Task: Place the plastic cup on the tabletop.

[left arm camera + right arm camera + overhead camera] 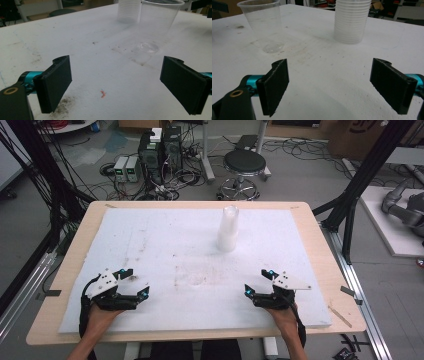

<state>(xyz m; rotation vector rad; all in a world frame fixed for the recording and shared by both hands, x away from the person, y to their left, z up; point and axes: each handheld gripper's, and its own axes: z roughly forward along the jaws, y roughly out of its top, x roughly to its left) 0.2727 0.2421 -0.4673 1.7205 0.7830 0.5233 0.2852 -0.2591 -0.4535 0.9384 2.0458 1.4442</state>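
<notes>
A stack of clear plastic cups stands upright at the back middle of the white foam board. A single clear cup stands upright nearer the front, between the two grippers, and is faint in the high view. My left gripper rests at the front left, open, with nothing between its jaws. At the front right, my right gripper is also open and empty. In the right gripper view the single cup is at far left and the stack ahead.
The foam board lies on a wooden table. Dirt smudges and a small red scrap mark the board near the left gripper. Beyond the table stand a stool and computer boxes on the floor.
</notes>
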